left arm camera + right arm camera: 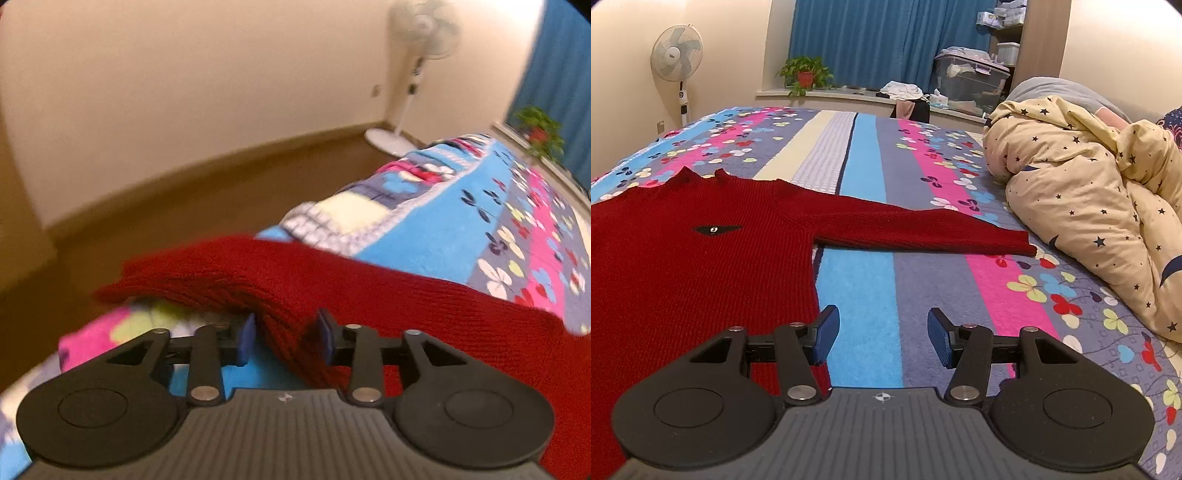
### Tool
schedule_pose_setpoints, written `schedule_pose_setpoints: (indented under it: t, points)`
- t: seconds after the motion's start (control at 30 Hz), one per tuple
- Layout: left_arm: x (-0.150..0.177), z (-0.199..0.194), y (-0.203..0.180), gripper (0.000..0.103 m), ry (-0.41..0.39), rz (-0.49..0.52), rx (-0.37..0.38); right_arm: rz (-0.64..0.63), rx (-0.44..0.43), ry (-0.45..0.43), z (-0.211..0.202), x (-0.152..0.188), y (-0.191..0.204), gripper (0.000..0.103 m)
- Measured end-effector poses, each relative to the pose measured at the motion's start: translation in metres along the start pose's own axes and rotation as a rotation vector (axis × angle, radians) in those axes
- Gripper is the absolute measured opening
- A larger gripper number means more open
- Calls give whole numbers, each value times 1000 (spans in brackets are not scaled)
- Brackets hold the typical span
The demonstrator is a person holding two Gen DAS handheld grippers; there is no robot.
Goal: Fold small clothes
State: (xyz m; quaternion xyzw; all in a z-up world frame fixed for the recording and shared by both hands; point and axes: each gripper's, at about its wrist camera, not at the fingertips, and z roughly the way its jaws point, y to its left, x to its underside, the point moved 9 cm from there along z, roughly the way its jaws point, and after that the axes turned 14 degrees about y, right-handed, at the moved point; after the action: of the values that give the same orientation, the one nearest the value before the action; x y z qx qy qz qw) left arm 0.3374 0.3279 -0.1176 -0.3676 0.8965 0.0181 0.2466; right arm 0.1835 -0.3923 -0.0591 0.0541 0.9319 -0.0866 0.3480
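Item: red knit sweater [701, 266], flat on bed [864, 295]. My left claw [286, 338] pinches its sleeve [221, 277]; right claw [882, 338] parted, empty. Risk: thick knit slipping free mid-fold.

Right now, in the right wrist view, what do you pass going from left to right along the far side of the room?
standing fan → potted plant → blue curtain → clear storage bin → star-print duvet
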Motion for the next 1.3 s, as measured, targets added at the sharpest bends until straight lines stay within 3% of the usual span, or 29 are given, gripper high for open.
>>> schedule_pose_setpoints:
  t: [0.1,0.27,0.33,0.5,0.7,0.8,0.9,0.97,1.07,1.1,1.17,1.23,1.3]
  points:
    - [0,6,7,53,34,-42,33,-2,2,3,1,0,0,55]
    - [0,17,19,53,62,-93,27,-20,4,6,2,0,4,55]
    - [-1,18,19,49,58,-89,16,-38,7,8,3,0,7,55]
    - [-3,9,13,26,12,-58,6,-69,19,18,6,1,12,55]
    - [-7,-28,-27,18,-139,90,0,-103,51,33,12,1,16,55]
    - [6,-65,-76,17,-247,237,80,-111,58,35,14,-1,19,55]
    - [44,-110,-143,16,-332,430,252,-126,58,36,18,-3,25,55]
    - [85,-134,-189,19,-314,577,400,-140,56,40,20,-4,29,55]
    - [155,-157,-244,35,-170,809,624,-160,59,47,25,-5,36,55]
    - [164,-161,-251,41,-169,834,634,-166,60,50,26,-5,38,55]
    - [165,-160,-256,45,-183,830,600,-175,61,52,26,-5,41,55]
    - [149,-144,-251,45,-140,753,565,-184,61,50,26,-4,44,55]
    - [126,-122,-240,45,-106,666,482,-196,63,44,25,-4,47,55]
